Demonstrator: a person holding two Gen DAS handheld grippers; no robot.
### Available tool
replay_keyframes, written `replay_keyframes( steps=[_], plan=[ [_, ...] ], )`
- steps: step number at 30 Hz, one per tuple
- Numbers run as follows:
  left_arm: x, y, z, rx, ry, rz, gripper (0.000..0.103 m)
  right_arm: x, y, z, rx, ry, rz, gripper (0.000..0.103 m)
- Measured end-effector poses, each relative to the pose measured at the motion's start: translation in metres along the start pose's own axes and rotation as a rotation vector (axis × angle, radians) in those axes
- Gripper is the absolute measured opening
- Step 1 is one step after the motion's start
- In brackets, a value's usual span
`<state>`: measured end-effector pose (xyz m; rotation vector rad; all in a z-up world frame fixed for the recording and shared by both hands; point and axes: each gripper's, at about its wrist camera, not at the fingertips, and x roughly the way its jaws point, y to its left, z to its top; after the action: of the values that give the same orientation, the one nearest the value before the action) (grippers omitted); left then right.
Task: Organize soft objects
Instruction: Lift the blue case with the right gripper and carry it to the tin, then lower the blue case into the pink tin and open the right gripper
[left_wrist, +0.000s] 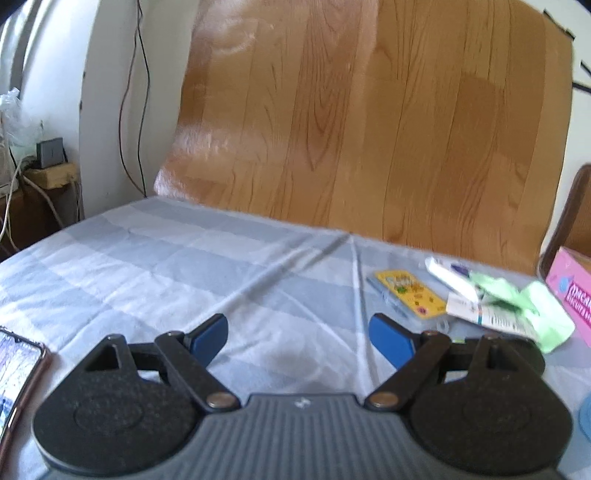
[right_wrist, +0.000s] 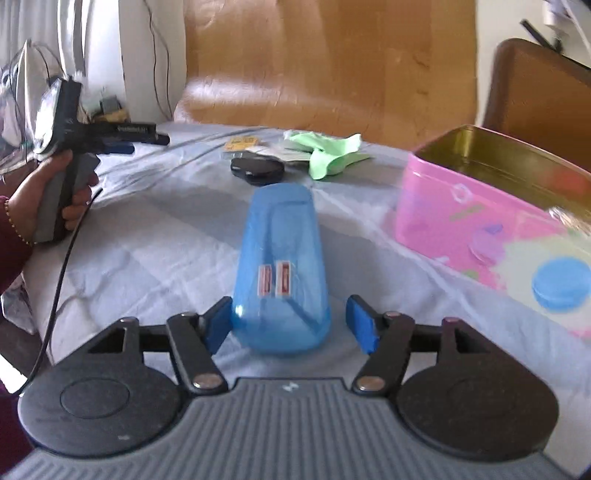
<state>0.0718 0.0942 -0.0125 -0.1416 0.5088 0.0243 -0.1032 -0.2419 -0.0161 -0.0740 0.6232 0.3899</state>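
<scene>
Checked cloth covers the surface (right_wrist: 147, 258), on which a blue pouch (right_wrist: 282, 273) is seen. Its near end lies between the parted pads of the right claw (right_wrist: 293, 325), unclamped. Nothing is held by the left claw (left_wrist: 299, 341), also spread apart.

We see left gripper (left_wrist: 298, 339) with jaws wide apart, nothing between; our left hand (right_wrist: 55, 192) clutches its grey handle. Right gripper (right_wrist: 291, 321) jaws spread, pads not pressing.

Blue translucent soft case (right_wrist: 282, 273) lying flat on sheet, crumpled green cloth (right_wrist: 328, 155) beyond it
</scene>
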Motion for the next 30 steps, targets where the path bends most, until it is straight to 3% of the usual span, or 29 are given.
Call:
replay_keyframes(
  steps=[3,6,12,14,16,17,18,19,22,25,30],
  plan=[
    [-0.011,-0.01,-0.005,-0.062,0.055,-0.073,0.087,-0.002,0.002,-0.004,-0.024,-0.018,0.01,0.074],
    [-0.033,-0.042,-0.011,-0.048,0.097,-0.186,0.087,0.0,0.0,-0.007,-0.053,-0.028,0.02,0.076],
    [-0.05,-0.11,-0.026,-0.035,0.312,-0.49,0.087,-0.001,-0.009,-0.008,-0.084,-0.035,0.036,0.078],
    [-0.052,-0.129,-0.031,-0.02,0.36,-0.553,0.087,0.002,-0.007,-0.006,-0.093,-0.038,0.033,0.078],
    [-0.047,-0.145,-0.037,-0.028,0.412,-0.598,0.086,0.005,-0.007,-0.005,-0.09,-0.037,0.045,0.072],
    [-0.043,-0.154,-0.043,-0.035,0.445,-0.618,0.081,0.005,-0.008,-0.004,-0.086,-0.039,0.066,0.056],
    [-0.042,-0.162,-0.047,-0.028,0.442,-0.626,0.082,0.006,-0.008,-0.003,-0.085,-0.041,0.078,0.057],
    [-0.045,-0.169,-0.05,0.007,0.419,-0.619,0.073,0.006,-0.007,-0.002,-0.084,-0.043,0.083,0.057],
    [-0.052,-0.183,-0.048,0.042,0.381,-0.6,0.069,0.005,0.0,-0.003,-0.097,-0.073,0.039,0.056],
    [-0.064,-0.19,-0.025,0.064,0.316,-0.649,0.064,-0.012,-0.008,0.004,-0.075,-0.165,0.001,0.057],
    [-0.065,-0.243,0.019,0.145,0.203,-0.728,0.064,-0.032,-0.038,0.033,-0.038,-0.294,-0.111,0.057]
  ],
)
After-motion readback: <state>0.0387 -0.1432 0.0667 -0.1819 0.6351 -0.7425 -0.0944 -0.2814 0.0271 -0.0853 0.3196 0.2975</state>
